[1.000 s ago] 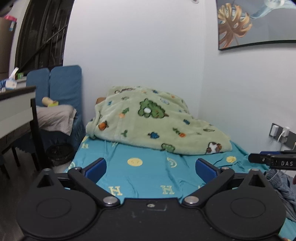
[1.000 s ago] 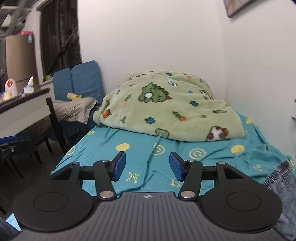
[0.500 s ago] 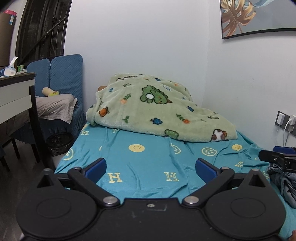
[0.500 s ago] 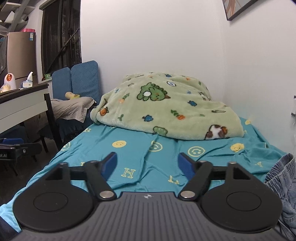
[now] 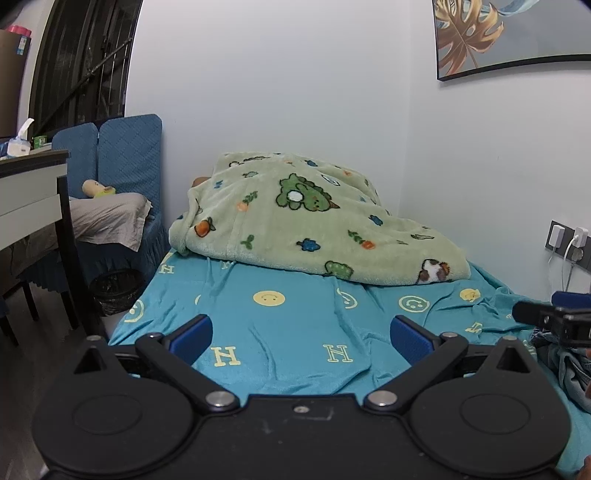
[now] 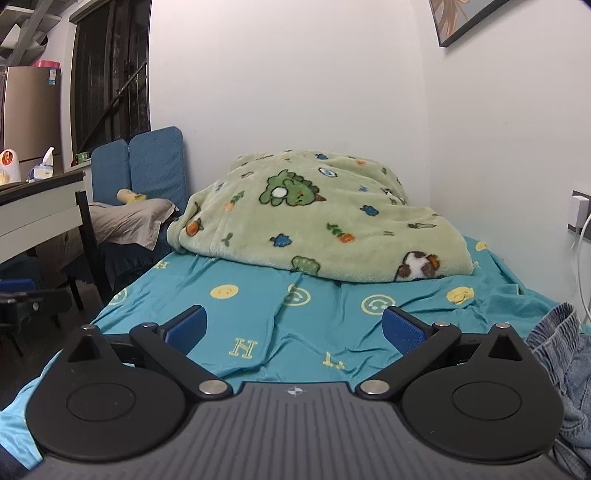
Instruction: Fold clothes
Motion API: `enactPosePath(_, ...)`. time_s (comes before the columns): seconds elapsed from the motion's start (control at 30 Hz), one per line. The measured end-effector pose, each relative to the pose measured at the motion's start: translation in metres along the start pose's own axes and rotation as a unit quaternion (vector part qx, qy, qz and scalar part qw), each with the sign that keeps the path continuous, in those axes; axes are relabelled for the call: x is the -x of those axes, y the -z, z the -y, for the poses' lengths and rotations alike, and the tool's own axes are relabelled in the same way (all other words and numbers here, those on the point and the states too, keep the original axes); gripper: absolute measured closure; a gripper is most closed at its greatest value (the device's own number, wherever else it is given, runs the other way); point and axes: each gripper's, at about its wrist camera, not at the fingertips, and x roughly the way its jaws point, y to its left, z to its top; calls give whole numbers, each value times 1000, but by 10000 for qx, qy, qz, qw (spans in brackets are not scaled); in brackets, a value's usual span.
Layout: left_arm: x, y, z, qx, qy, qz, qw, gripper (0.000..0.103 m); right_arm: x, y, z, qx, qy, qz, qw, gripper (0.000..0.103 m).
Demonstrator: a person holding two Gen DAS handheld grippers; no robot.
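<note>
Left wrist view: left gripper (image 5: 301,332) spread wide, blue pads (image 5: 410,334) well apart, nothing between, hovering over teal bed sheet (image 5: 295,332) at lower centre. Denim garment (image 5: 565,365) crumpled at right edge of frame, on the sheet. Part of right gripper (image 5: 554,319) poking in at right edge, just above the denim; opening not clear from here. Green fleece blanket (image 5: 314,229) heaped mid-frame at far end of bed. Framed leaf picture (image 5: 509,33) upper right, wall socket (image 5: 569,243) at right, desk (image 5: 33,184) at left

Right wrist view: right gripper (image 6: 293,325) wide open, holding nothing, above sheet (image 6: 295,325). Denim garment (image 6: 557,354) bunched at lower right, beside right finger, not gripped. Blanket (image 6: 317,229) centre, blue folded panel (image 6: 147,162) mid-left, desk (image 6: 37,214) left
</note>
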Motion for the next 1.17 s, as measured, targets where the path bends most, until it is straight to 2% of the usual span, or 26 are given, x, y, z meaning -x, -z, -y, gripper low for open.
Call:
enactPosePath(0.4, -3, 4, 3, -61, -164, -24, 9998, 0, -2, 6, -1, -120, -41, -25, 9999, 0)
enactPosePath(0.7, 4, 5, 0, 40, -315, 111, 9994, 0, -4, 6, -4, -146, -101, -188, 9997, 0)
enactPosePath(1.17, 8, 4, -4, 134, -322, 152, 9993, 0, -5, 7, -3, -173, 156, -67, 9997, 0)
